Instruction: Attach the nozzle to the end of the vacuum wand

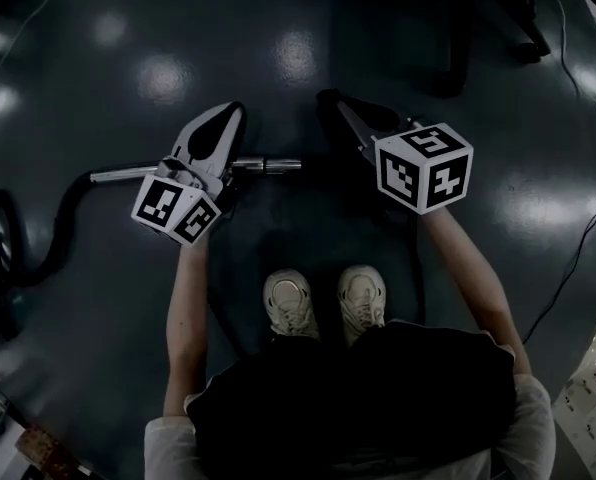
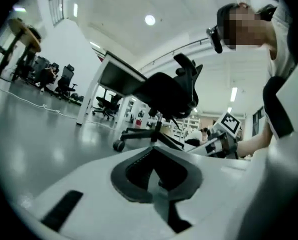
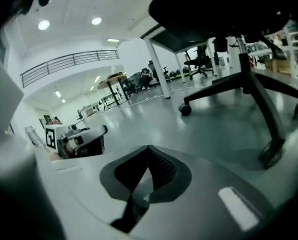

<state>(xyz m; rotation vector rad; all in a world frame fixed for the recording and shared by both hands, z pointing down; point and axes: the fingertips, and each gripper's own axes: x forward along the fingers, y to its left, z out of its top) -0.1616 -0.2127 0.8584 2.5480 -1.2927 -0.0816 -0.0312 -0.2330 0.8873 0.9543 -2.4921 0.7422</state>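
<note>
While both pairs of fingers sit shut on nothing, no joining can start.
Judging by this, open the left gripper (image 1: 233, 110) and right gripper (image 1: 330, 98) before reaching down. The vacuum wand (image 1: 270, 166) lies on the floor (image 1: 308, 28), its free end at 5 o'clock of the left fingers and 7 o'clock of the right, well apart. No nozzle shows.

Silver wand (image 1: 268, 166), black hose (image 1: 62, 210), white shoes (image 1: 290, 304), dark glossy floor (image 1: 128, 88)
</note>
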